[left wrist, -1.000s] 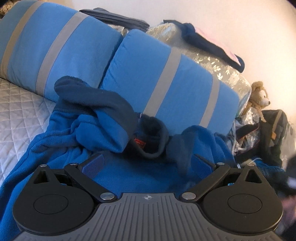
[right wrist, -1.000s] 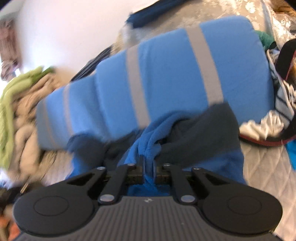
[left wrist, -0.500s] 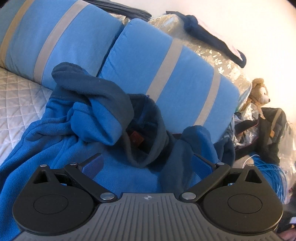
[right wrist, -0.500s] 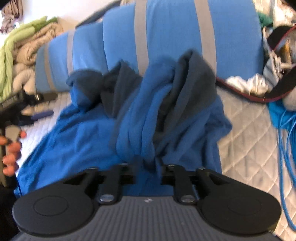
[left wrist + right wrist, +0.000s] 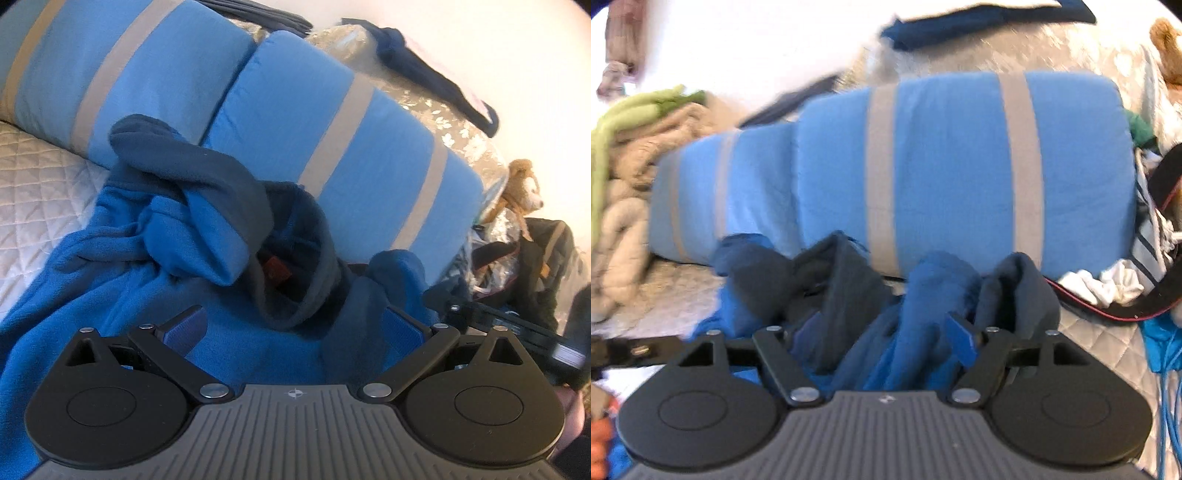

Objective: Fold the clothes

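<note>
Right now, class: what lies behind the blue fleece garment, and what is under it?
Behind the fleece garment: two blue pillows. Under it: white quilted bedding, visible only at the edge; the rest is covered.

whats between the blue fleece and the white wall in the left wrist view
Two blue pillows with grey stripes stand directly behind the crumpled blue fleece. Behind them rises a floral-patterned cover with a dark garment draped on top, then the wall.

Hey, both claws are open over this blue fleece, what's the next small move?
Probably close the right claw on the bunched fleece between its fingers, then pull it flat: the garment lies crumpled against the striped pillows, nowhere near foldable.
</note>
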{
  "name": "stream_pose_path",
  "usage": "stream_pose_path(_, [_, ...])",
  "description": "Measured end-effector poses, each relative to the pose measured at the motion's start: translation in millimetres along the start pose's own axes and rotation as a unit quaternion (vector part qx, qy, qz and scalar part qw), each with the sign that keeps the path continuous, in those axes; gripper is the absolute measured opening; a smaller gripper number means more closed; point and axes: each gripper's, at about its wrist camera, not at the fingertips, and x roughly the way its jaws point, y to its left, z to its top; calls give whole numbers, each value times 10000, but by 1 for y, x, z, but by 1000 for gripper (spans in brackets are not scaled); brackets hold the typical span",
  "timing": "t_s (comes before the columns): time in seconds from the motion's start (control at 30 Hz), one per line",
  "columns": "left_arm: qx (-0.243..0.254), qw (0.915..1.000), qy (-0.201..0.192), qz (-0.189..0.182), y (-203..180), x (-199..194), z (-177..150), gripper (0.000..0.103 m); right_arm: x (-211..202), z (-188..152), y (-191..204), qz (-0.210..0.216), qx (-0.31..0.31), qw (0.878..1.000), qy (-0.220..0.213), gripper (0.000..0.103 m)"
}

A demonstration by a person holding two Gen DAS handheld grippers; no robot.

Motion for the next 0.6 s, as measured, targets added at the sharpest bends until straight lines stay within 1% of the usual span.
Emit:
stream_pose_path(0.03, [-34, 10000, -29, 9, 1, -1, 1, 101, 8, 2, -1, -109, 53, 9999, 63, 73])
stream_pose_path(0.07, [-67, 10000, -58, 18, 3, -3, 2, 101, 15, 2, -3, -148, 176, 9997, 125, 56])
stream_pose_path(0.1, [-101, 9999, -87, 26, 4, -4, 3, 101, 21, 2, -6, -92, 283, 9994, 198, 44])
stream_pose_path(0.13, [-130, 9998, -115, 35, 5, -6, 4, 101, 24, 2, -7, -54, 328, 9991, 245, 11])
stream_pose_path(0.17, [-147, 9998, -139, 45, 6, -8, 6, 101, 24, 1, -6, -68, 322, 9992, 247, 4])
stream_pose_path(0.27, [-210, 9995, -211, 120, 12, -13, 10, 101, 9, -6, 12, -105, -85, 9998, 129, 4])
stream_pose_path(0.4, [-377, 9981, -348, 329, 27, -22, 19, 101, -36, -29, 58, 161, -1010, 9948, 12, 4])
stream_pose_path(0.47, [-560, 9965, -434, 440, 37, -28, 23, 101, -60, -44, 82, 413, -1283, 9909, 14, 4])
stream_pose_path(0.53, [-684, 9954, -487, 469, 45, -34, 25, 101, -82, -63, 104, 734, -1488, 9861, 75, 4])
stream_pose_path(0.57, [-690, 9952, -510, 474, 48, -38, 25, 101, -89, -72, 112, 859, -1517, 9845, 184, 5])
stream_pose_path(0.6, [-680, 9951, -531, 477, 50, -41, 25, 101, -95, -81, 120, 970, -1559, 9822, 384, 6])
